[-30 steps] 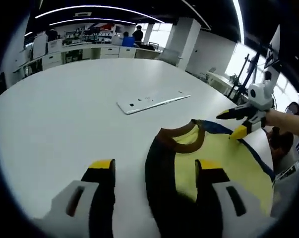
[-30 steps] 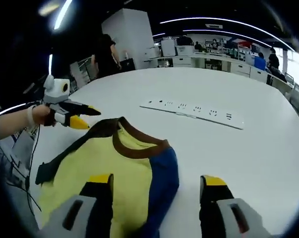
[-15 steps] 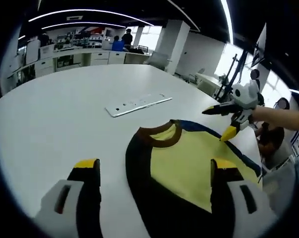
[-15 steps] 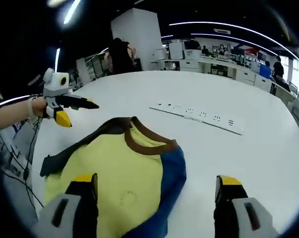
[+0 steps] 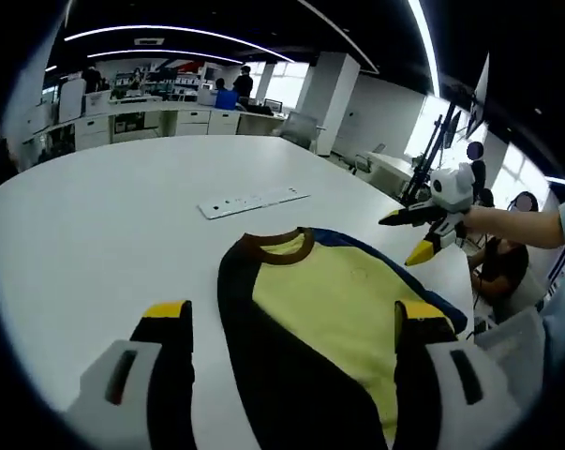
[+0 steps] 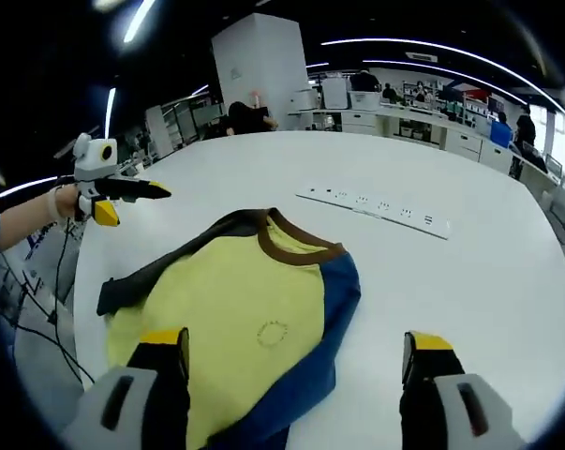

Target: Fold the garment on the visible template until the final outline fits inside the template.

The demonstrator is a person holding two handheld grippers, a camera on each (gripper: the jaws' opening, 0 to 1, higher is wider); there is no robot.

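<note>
On the white counter (image 6: 469, 272) the yellow garment (image 6: 235, 328) lay flat; both hand-held grippers, left (image 5: 296, 319) and right (image 6: 296, 347), were spread and empty. Gripping one layer unevenly could bunch it.

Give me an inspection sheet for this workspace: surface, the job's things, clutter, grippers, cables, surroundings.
Surface: large white table, rounded edge.
Job's things: yellow shirt lying flat, brown collar, one blue sleeve, one dark sleeve; no template outline made out.
Clutter: white power strip beyond the collar, apart from the shirt.
Grippers: left gripper open, above the shirt's lower part; right gripper open, one jaw over the shirt, the other over bare table; neither holds cloth.
Cables: dark cables hanging beyond the table edge.
Surroundings: open office, desks, people in the distance, ceiling strip lights.
</note>
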